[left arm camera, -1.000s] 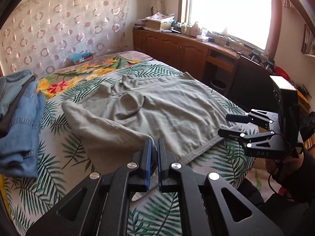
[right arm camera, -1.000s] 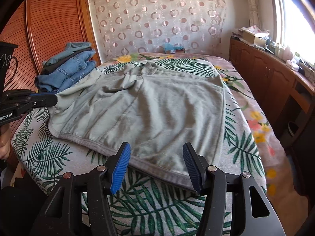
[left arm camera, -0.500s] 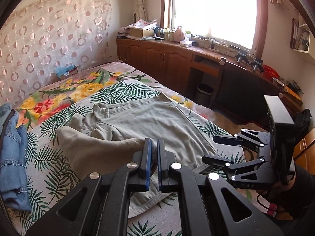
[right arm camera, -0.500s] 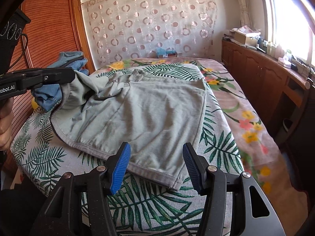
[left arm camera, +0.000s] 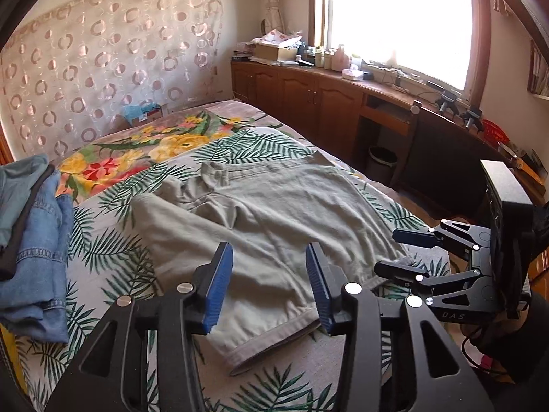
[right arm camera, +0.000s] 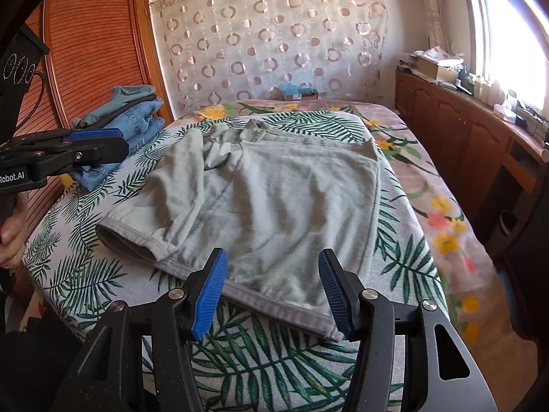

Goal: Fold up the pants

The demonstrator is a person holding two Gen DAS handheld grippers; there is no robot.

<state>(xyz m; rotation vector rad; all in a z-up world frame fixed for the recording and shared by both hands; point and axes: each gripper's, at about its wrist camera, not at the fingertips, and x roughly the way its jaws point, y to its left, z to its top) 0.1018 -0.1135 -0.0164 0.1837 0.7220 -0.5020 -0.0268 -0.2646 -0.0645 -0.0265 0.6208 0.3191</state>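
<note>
Orange wardrobe point(right arm camera: 92, 51) shows from the right gripper point(right arm camera: 272, 295) only — not left.

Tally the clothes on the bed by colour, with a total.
Grey-green pants, spread out mid-bed with one leg folded over: 1
Blue jeans in the stack by the far left edge: at least 1; layers too bunched to separate
Teal garment on top of that stack: 1
Dark garment, edge showing in the stack: 1
Total: at least 4
</note>
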